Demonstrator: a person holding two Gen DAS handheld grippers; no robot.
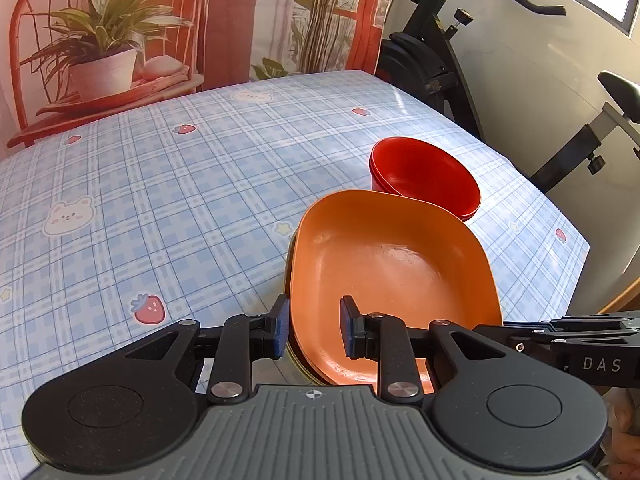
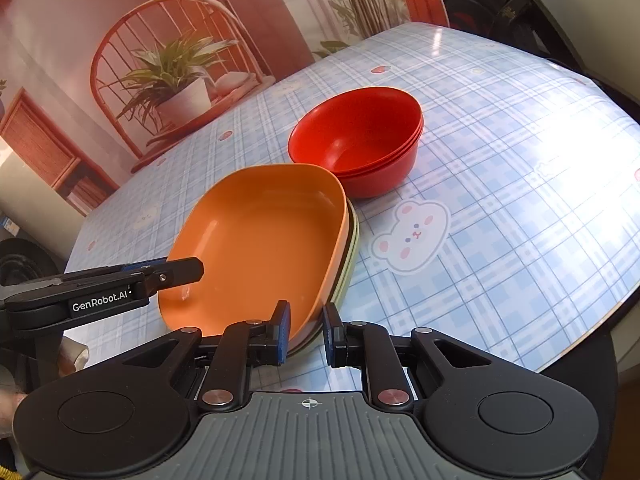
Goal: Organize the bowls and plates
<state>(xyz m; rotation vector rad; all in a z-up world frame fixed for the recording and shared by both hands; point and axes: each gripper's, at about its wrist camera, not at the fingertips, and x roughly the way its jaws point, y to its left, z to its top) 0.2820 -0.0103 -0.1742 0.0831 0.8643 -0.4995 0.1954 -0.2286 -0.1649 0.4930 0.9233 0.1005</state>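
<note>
A stack of plates with an orange plate (image 1: 392,264) (image 2: 260,232) on top and pale green ones (image 2: 349,272) under it sits near the table's front edge. My left gripper (image 1: 314,330) straddles the stack's near-left rim, one finger inside the orange plate and one outside, shut on it. From the other side, my right gripper (image 2: 306,330) holds the near-right rim in the same way. Just behind the plates stands a nested stack of red bowls (image 1: 424,176) (image 2: 356,136), touched by neither gripper.
The table wears a blue plaid cloth (image 1: 160,200) (image 2: 520,200) with bear and strawberry prints. A printed backdrop of a chair and plant hangs behind it. A black exercise bike (image 1: 440,60) stands past the table's right edge.
</note>
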